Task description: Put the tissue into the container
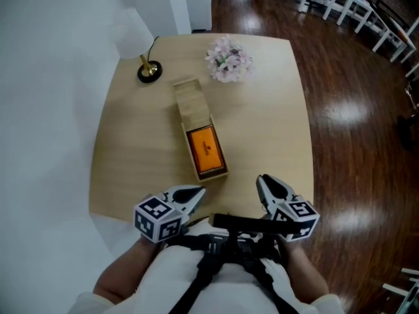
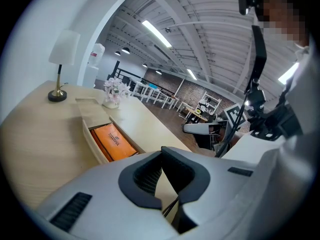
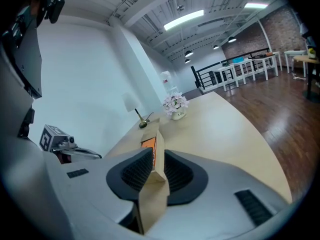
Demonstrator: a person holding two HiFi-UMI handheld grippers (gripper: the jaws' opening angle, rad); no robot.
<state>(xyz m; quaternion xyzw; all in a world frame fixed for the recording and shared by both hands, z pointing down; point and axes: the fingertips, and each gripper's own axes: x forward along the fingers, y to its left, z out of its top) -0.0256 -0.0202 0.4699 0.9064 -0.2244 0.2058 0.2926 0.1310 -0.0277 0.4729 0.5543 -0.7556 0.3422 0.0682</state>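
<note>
Right claw shows only a narrow slit between its pads, with nothing gripped and just the tabletop visible through it. Left claw has its tips together and is also empty. Both sit at the near edge of the pale wooden table, well apart from the long pale wooden box. The flat orange tissue pack lies inside the box's open near half. The far half looks covered by a slid-back lid. I read the placing step as done. If anything's left it's closing that lid, which needs one claw pushing the lid end while the box stays put. I see nothing else in the box.
</note>
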